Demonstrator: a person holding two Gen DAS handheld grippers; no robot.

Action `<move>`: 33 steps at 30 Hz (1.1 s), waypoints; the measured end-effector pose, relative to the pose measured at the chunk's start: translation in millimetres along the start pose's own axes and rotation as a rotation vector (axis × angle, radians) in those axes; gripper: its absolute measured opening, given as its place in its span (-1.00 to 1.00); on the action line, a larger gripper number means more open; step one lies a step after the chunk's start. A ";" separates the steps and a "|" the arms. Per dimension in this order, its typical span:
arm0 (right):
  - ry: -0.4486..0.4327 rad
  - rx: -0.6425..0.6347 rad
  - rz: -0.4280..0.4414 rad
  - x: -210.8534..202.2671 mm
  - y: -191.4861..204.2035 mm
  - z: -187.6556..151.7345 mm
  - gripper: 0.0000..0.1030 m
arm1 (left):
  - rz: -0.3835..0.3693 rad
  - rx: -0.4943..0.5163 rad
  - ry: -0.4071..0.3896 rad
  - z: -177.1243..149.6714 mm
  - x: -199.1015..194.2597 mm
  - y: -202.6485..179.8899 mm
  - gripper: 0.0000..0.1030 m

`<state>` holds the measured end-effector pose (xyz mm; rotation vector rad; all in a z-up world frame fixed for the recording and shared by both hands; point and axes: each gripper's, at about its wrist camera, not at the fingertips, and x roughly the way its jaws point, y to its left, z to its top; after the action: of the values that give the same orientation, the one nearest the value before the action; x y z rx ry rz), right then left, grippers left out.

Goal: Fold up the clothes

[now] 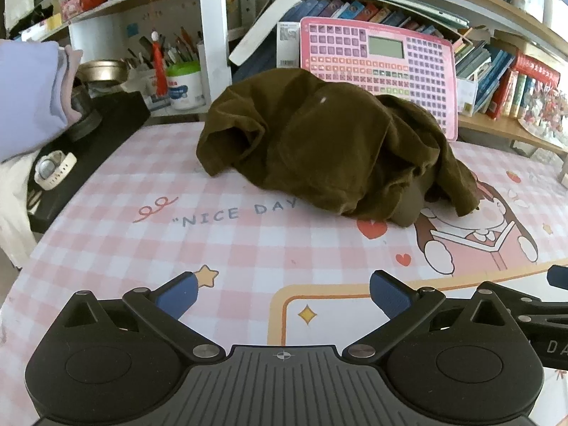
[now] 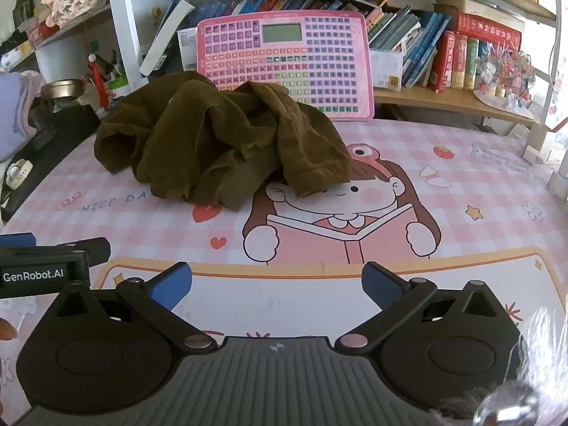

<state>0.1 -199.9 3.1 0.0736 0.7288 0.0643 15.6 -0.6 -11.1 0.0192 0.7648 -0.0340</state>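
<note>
Just above the pink checked desk mat (image 2: 461,184), the left claw (image 1: 282,296) and right claw (image 2: 276,285) hover side by side, both spread wide and empty. Well ahead of them lies the crumpled olive-brown soft-knit garment (image 1: 319,142), heaped, not folded. It looks light, limp and unbreakable; its near hem edges seem the best place to pinch.

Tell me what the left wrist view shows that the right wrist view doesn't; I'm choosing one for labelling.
Left only: the whole "NICE DAY" print and the right gripper's edge.
Right only: the full reading-girl drawing, a strawberry print and the left gripper's branded side.
Both: the crumpled brown garment, the pink keyboard toy, the watch, and an open, empty gripper: left, right.
</note>
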 end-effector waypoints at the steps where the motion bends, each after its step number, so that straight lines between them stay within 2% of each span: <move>1: 0.004 0.002 0.001 1.3 -0.6 -0.2 1.00 | -0.001 0.001 0.006 -0.2 1.5 -0.4 1.00; 12: 0.053 0.026 0.023 21.8 -12.3 3.5 1.00 | 0.002 0.034 0.049 2.4 20.3 -10.3 1.00; 19: 0.003 0.022 0.049 35.4 -31.6 28.2 0.92 | -0.004 0.108 0.008 30.6 45.1 -35.4 1.00; 23: -0.007 0.024 0.056 39.7 -44.0 37.6 0.77 | -0.013 0.157 -0.024 48.4 61.3 -59.4 1.00; 28: 0.005 0.021 0.070 42.0 -58.9 41.2 0.63 | 0.024 0.235 -0.064 66.9 83.4 -88.2 1.00; 33: 0.053 0.019 0.087 42.1 -71.1 37.4 0.24 | 0.087 0.311 -0.056 80.7 111.9 -109.3 1.00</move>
<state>58.7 -268.8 -3.3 0.1220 0.7792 0.1431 148.0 -114.9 -30.9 0.3456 0.6966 -0.0707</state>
